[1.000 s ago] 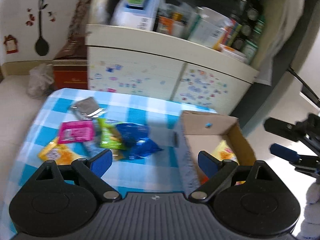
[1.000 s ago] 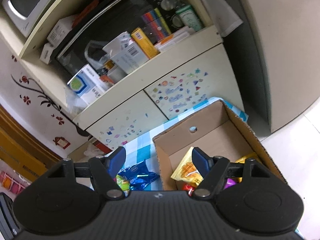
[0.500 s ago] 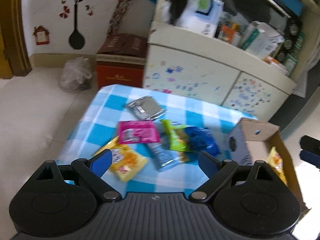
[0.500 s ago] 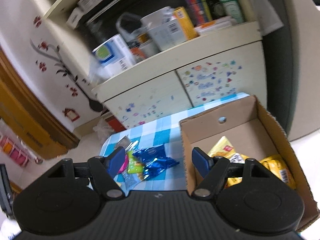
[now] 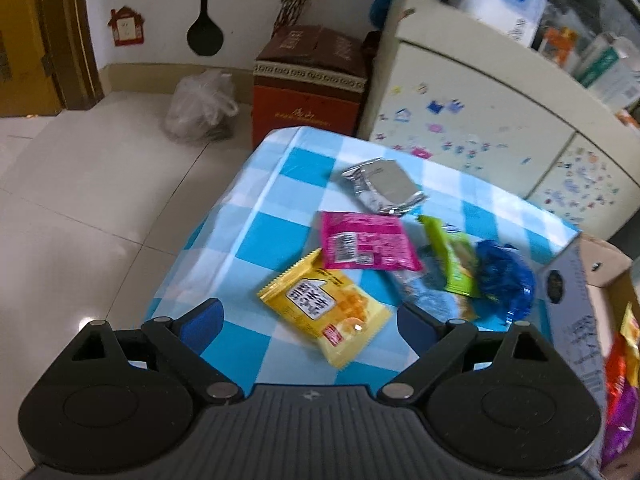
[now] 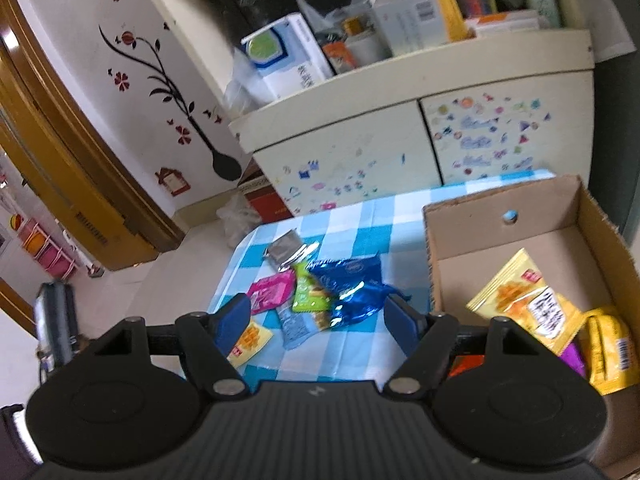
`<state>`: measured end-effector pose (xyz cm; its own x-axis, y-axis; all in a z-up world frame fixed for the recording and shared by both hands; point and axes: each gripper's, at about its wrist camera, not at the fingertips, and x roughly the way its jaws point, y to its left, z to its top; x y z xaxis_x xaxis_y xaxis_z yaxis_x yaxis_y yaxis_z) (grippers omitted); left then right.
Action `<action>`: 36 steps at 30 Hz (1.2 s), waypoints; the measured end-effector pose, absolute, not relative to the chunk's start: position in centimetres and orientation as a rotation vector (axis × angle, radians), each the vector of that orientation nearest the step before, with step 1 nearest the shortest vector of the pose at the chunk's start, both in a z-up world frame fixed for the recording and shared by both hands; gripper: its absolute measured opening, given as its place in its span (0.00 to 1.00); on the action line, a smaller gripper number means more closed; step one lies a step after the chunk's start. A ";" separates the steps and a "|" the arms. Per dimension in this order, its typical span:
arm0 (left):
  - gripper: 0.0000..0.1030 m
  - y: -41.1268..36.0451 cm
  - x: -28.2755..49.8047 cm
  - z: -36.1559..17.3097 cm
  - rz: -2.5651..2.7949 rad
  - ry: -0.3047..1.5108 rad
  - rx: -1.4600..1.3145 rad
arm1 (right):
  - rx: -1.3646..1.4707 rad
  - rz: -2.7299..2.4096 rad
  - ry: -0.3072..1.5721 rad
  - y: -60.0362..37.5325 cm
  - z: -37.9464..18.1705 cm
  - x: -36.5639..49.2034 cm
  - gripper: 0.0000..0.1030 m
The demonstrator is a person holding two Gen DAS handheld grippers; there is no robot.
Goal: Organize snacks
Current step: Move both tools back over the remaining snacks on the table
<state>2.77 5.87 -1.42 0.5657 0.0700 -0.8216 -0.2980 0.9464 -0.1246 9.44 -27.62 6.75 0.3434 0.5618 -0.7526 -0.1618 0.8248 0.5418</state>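
A table with a blue-white checked cloth (image 5: 280, 248) is carrying six loose snack packets, among them silver (image 5: 382, 186), pink (image 5: 366, 246) and yellow (image 5: 324, 306), beside a cardboard box (image 6: 508, 196).

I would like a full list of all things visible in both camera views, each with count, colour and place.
table: one, blue-white checked cloth, centre
silver packet: one, far side of table
pink packet: one, middle of table
yellow packet: one, near edge of table
green packet: one, beside pink packet
blue packets: at least two, next to box
cardboard box: one, brown, right of the loose packets, holds yellow, orange and purple packets
cabinet: one, cream, stickers, behind table
red-brown box: one, on floor
plastic bag: one, floor
left gripper: black, blue pads, open
right gripper: same, open
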 end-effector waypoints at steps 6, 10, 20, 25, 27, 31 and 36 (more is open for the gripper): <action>0.94 7.2 4.8 -3.2 0.253 0.960 -0.333 | 0.423 0.486 1.172 -26.1 5.2 9.9 0.72; 0.94 7.2 5.9 -4.3 0.273 0.983 -0.345 | 0.407 0.475 1.191 -24.8 3.8 10.7 0.72; 0.96 7.3 7.7 -5.9 0.280 1.013 -0.409 | 0.381 0.443 1.216 -21.9 -0.2 13.3 0.72; 0.96 7.4 8.4 -7.0 0.317 1.043 -0.405 | 0.333 0.419 1.233 -20.4 -2.4 14.5 0.72; 0.98 7.4 8.5 -7.4 0.330 1.046 -0.400 | 0.305 0.406 1.230 -19.9 -3.1 15.0 0.72; 1.00 6.7 8.7 -7.7 0.330 1.057 -0.347 | 0.278 0.380 1.229 -19.7 -4.4 15.7 0.72; 1.00 6.2 8.1 -7.8 0.331 1.111 -0.287 | 0.287 0.380 1.258 -19.4 -6.0 16.1 0.72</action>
